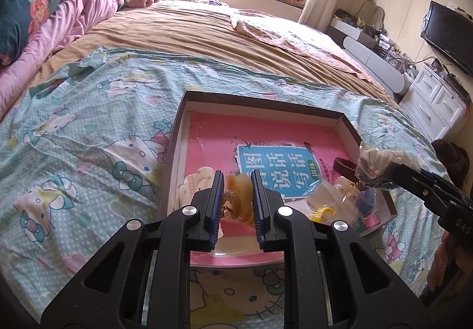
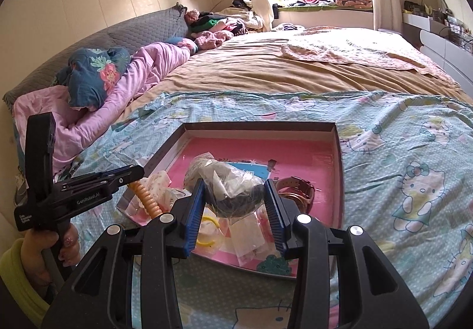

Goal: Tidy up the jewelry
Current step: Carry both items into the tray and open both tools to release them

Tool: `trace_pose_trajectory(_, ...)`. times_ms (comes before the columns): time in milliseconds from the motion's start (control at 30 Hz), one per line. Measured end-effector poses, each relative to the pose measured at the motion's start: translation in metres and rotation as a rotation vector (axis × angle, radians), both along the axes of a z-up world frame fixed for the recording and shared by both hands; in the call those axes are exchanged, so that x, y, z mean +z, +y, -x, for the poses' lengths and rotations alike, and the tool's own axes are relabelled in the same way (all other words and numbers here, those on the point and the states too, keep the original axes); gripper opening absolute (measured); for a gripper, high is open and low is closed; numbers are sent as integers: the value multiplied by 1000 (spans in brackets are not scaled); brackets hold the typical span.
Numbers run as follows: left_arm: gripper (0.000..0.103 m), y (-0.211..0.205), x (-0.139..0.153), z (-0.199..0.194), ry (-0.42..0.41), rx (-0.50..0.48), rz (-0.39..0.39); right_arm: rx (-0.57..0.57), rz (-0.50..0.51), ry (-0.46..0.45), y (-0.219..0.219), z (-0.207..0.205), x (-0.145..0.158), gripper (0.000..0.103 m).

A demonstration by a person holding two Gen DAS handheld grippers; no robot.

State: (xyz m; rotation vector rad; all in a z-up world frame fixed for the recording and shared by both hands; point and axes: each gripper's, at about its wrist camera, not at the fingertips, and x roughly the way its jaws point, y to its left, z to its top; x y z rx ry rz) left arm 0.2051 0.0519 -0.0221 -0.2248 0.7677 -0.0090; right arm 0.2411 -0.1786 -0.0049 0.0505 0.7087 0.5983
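Observation:
In the left wrist view my left gripper (image 1: 237, 174) is shut on an amber translucent hair claw (image 1: 239, 184), held just above the near left part of a shallow dark-rimmed box (image 1: 266, 105). A pink book lines the box. The right wrist view shows my right gripper (image 2: 235, 182) shut on a crumpled clear plastic bag (image 2: 227, 178) with something dark inside, over the box (image 2: 339, 151). Seen from the right, the left gripper (image 2: 137, 172) holds the ribbed amber claw (image 2: 147, 197). From the left, the right gripper (image 1: 388, 173) carries the bag (image 1: 374, 163).
In the box lie a brown-strapped watch (image 2: 297, 188), a white hair clip (image 1: 196, 179), a yellow ring (image 2: 207, 230) and several small clear bags. The box rests on a cartoon-cat sheet (image 1: 88, 136) on a bed. White drawers (image 1: 434, 98) stand to the right.

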Motion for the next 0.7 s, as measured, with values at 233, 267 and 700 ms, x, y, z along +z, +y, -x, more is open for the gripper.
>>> trace_pose_trajectory(233,12,3,-4,-2,-10,1,-25,8,10,8,11,-6,-5,39)
trace_pose_trajectory(267,12,3,-5,-2,-10,0,-30,9,11,8,12,-7,-5,39)
trace_pose_trajectory(700,12,-1,-12,-7,-4,-1,-124,9,72,14,35,-22,-20,39)
